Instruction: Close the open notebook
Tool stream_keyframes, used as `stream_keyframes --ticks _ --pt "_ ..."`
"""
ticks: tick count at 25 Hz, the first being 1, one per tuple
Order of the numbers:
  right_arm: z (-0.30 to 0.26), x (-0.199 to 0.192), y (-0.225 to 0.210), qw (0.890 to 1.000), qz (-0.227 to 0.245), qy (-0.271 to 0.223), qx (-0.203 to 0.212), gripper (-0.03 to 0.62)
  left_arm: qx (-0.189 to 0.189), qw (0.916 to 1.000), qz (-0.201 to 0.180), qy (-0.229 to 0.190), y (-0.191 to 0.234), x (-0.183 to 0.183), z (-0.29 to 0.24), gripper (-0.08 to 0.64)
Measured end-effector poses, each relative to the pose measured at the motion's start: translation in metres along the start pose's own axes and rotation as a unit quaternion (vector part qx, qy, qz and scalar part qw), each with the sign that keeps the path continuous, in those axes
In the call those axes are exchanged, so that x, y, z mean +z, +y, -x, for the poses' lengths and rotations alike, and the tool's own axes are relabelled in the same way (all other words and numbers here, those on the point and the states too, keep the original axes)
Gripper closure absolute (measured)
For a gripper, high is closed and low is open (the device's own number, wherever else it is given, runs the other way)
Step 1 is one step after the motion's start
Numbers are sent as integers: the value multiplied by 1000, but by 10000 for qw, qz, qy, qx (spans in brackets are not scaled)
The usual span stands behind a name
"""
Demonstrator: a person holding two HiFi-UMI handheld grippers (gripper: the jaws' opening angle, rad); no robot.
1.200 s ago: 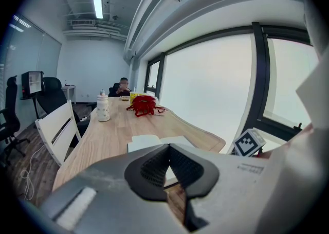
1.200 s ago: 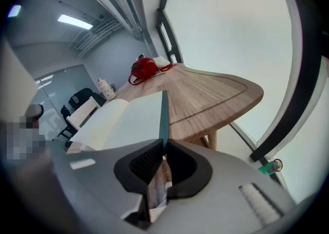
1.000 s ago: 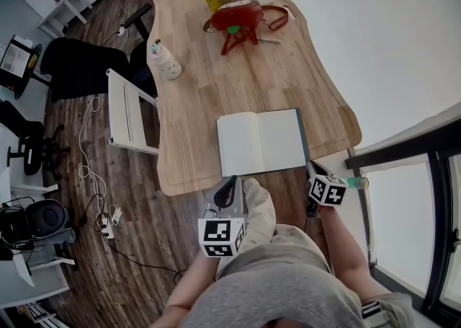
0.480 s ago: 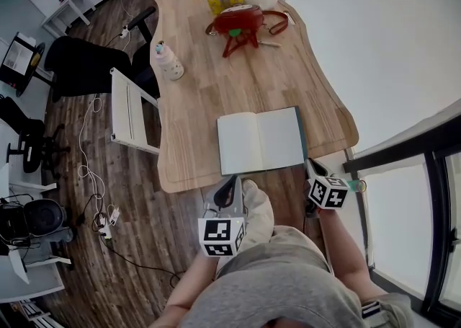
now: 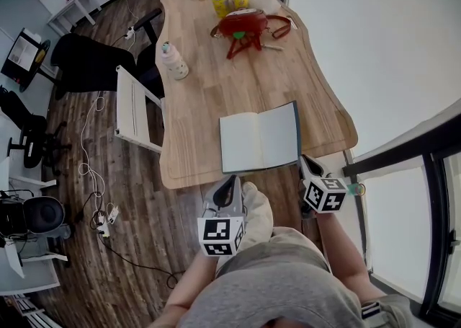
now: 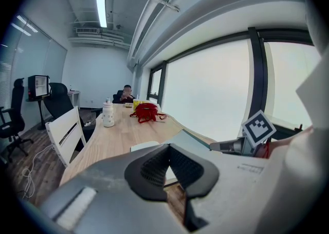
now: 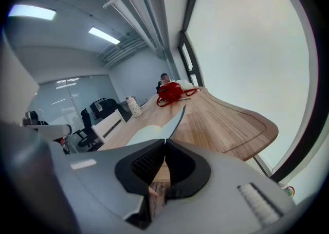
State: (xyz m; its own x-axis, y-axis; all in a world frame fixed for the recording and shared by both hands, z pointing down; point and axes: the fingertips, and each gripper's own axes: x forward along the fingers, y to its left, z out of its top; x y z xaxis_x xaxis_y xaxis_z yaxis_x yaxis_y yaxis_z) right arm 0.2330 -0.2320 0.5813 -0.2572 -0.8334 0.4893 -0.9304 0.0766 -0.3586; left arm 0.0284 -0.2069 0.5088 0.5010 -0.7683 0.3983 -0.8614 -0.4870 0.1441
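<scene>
Flipping step, I judge. Head view: right gripper clenched on the right cover of the notebook, which lies just ahead; left gripper is beside it. Left gripper view: jaws together, empty. Right gripper view: cover pinched, tilted up. Next: swing cover left and over.

Matt pale-wood table, plain paper notebook pages.

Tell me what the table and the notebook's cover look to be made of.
Table: wood with a matte finish, going by the plank seams and grain. Notebook cover: probably thin card or coated board, dark teal and smooth; its raised edge looks thin. The exact material cannot be told.
</scene>
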Motion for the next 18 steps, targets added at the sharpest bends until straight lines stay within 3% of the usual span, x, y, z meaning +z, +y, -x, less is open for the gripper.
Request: stream_keyframes --ticks 18 --pt "-5 18 70 9957 438 -196 797 581 353 9994 57 -25 20 -5 22 555"
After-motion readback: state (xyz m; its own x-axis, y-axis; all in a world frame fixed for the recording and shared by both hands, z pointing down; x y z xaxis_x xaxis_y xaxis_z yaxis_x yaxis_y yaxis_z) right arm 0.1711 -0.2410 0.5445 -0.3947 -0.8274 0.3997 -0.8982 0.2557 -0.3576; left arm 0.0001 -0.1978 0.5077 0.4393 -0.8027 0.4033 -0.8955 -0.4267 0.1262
